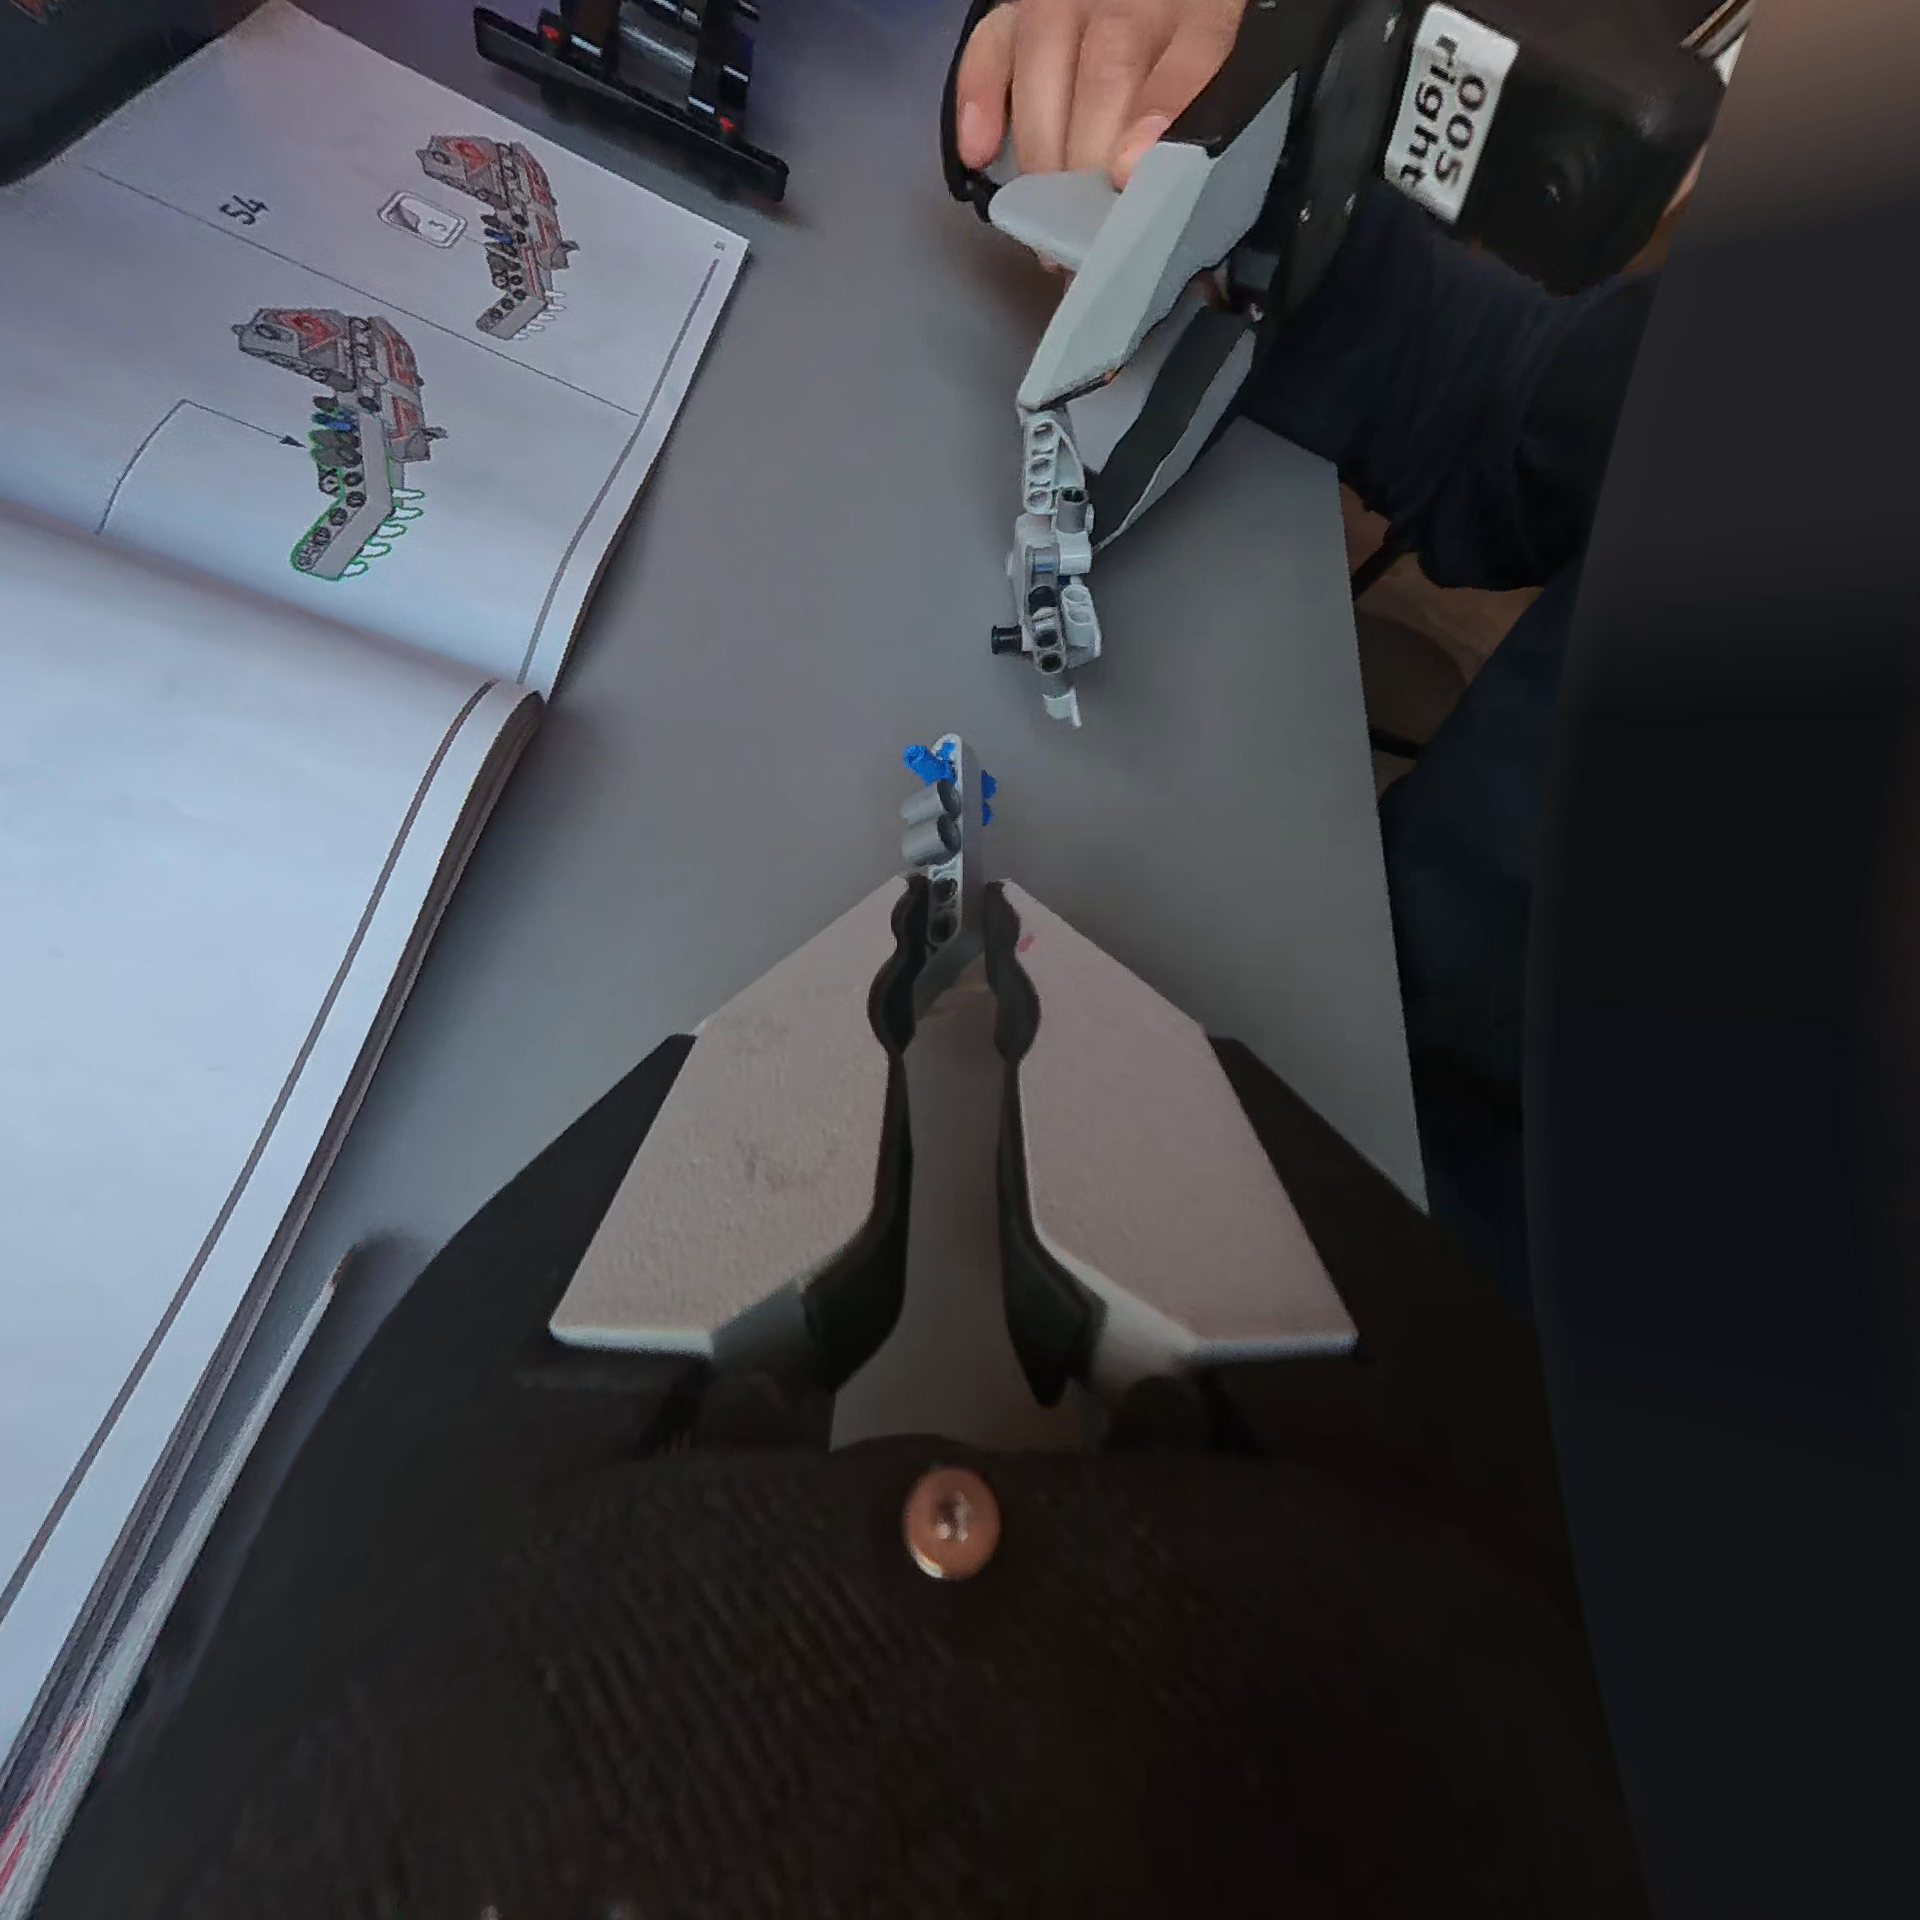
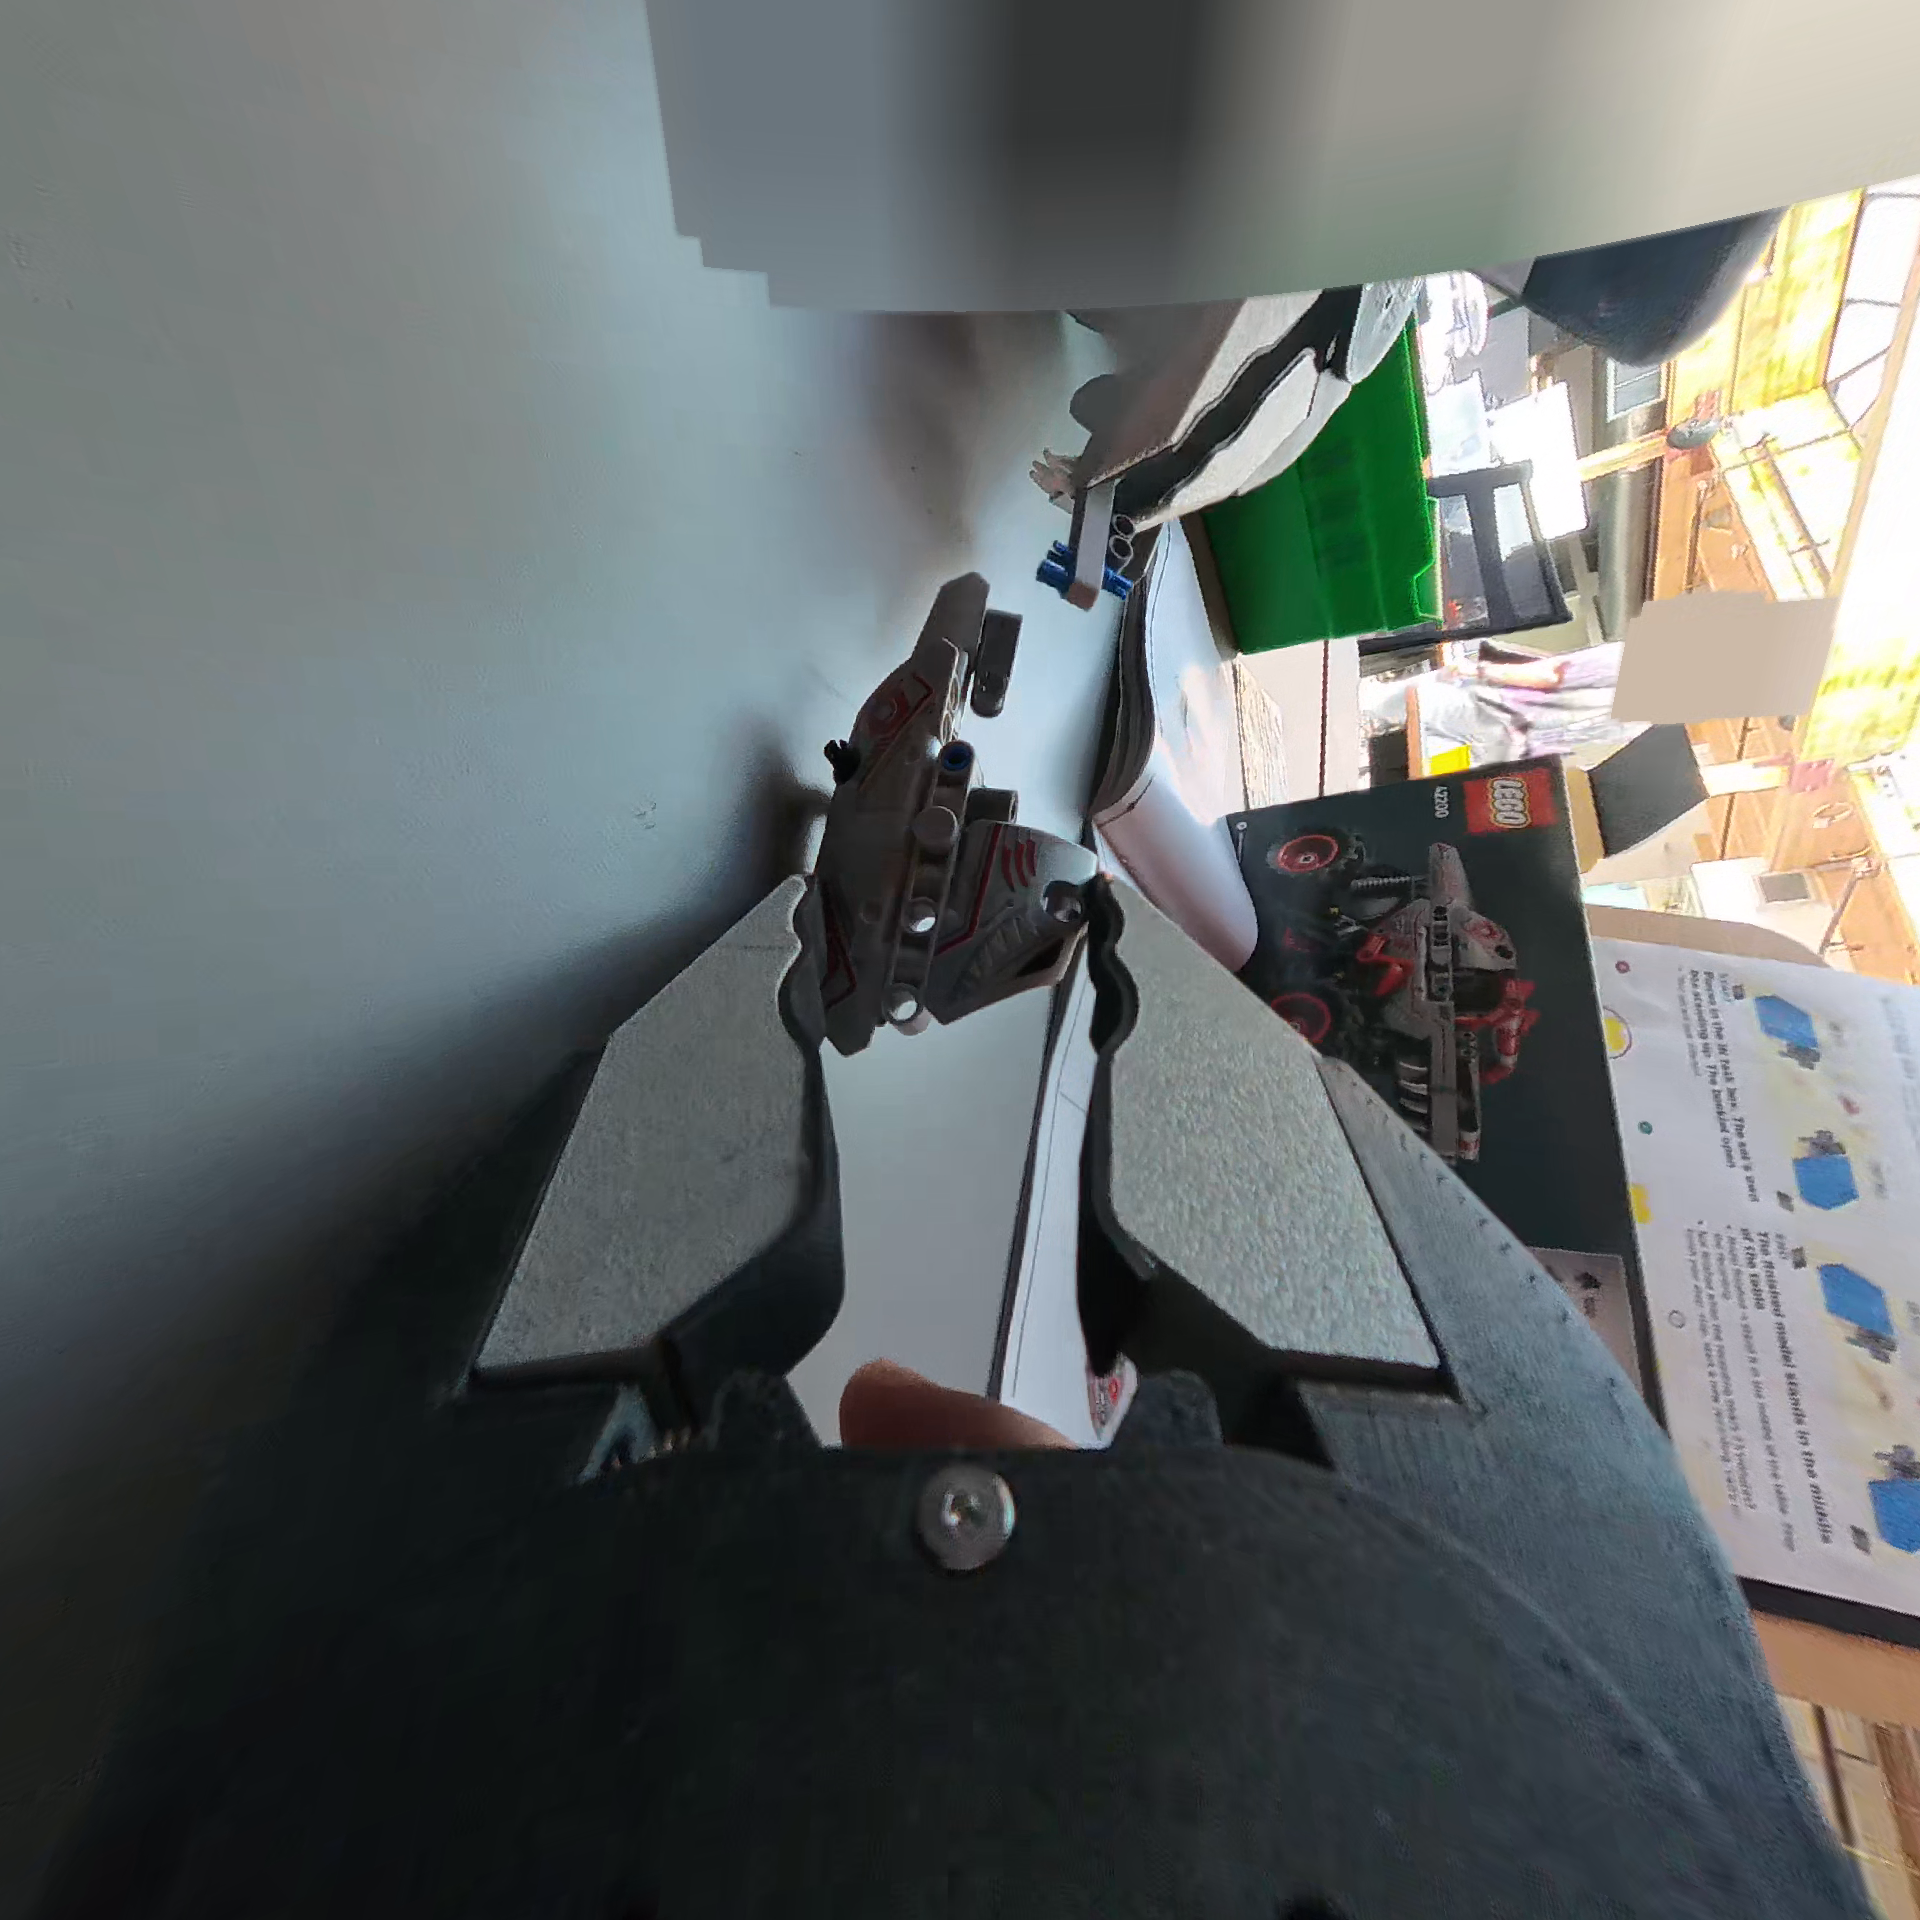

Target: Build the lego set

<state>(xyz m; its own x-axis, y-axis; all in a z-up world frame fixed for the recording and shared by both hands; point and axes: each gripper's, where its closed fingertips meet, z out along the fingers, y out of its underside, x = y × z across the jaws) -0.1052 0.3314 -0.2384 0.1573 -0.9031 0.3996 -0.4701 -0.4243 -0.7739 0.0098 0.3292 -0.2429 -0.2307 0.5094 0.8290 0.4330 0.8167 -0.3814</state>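
My left gripper (image 1: 951, 909) is shut on a short grey beam with blue pins (image 1: 951, 810), held just above the grey table (image 1: 790, 582). The beam points toward my right gripper (image 1: 1055, 410), which comes in from the upper right. In its own view my right gripper (image 2: 945, 935) is shut on a grey and red body assembly (image 2: 935, 883), which hangs below it in the left wrist view (image 1: 1049, 582). A small gap separates the two parts. In the right wrist view, the left gripper (image 2: 1101, 488) and its beam (image 2: 1086, 561) show farther off.
An open instruction booklet (image 1: 312, 520) lies left of the grippers. A black lego frame (image 1: 634, 83) stands at the table's far edge. The set's box (image 2: 1423, 987), a printed sheet (image 2: 1787, 1247) and a green bin (image 2: 1340, 520) sit beyond. The table edge (image 1: 1361, 727) runs on the right. My hands' fingertips stand some 12 cm from each other.
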